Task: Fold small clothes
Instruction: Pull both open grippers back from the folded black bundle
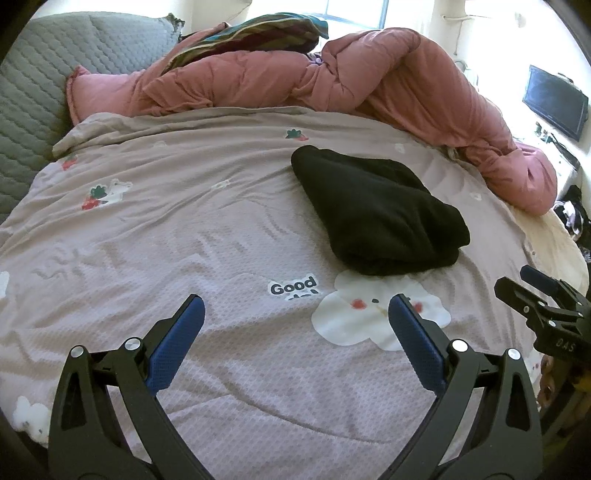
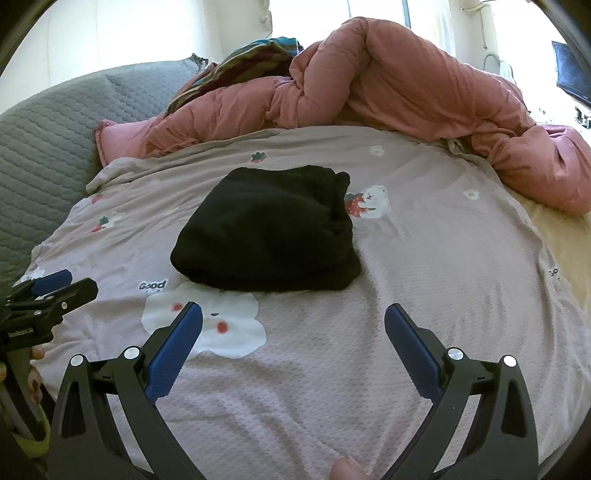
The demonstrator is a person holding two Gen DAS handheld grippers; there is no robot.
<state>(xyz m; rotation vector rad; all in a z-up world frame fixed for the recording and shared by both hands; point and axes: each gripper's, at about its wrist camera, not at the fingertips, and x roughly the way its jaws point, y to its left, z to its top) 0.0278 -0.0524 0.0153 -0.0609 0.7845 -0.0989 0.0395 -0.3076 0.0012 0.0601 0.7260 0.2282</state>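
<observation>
A small black garment (image 1: 373, 210) (image 2: 269, 229) lies folded in a thick bundle on the mauve printed bedspread (image 1: 184, 229) (image 2: 424, 258). My left gripper (image 1: 295, 306) hovers open over the spread, short of the garment and to its left, nothing between its blue pads. My right gripper (image 2: 293, 314) is also open and empty, just in front of the garment's near edge. Each gripper shows in the other's view: the right gripper (image 1: 532, 288) at the right edge, the left gripper (image 2: 62, 284) at the left edge.
A bunched pink duvet (image 1: 369, 85) (image 2: 406, 85) runs along the far side and right of the bed. A grey quilted cover (image 1: 40, 85) lies at the left, a striped cloth (image 1: 258, 33) behind. A dark screen (image 1: 556, 101) hangs on the right wall.
</observation>
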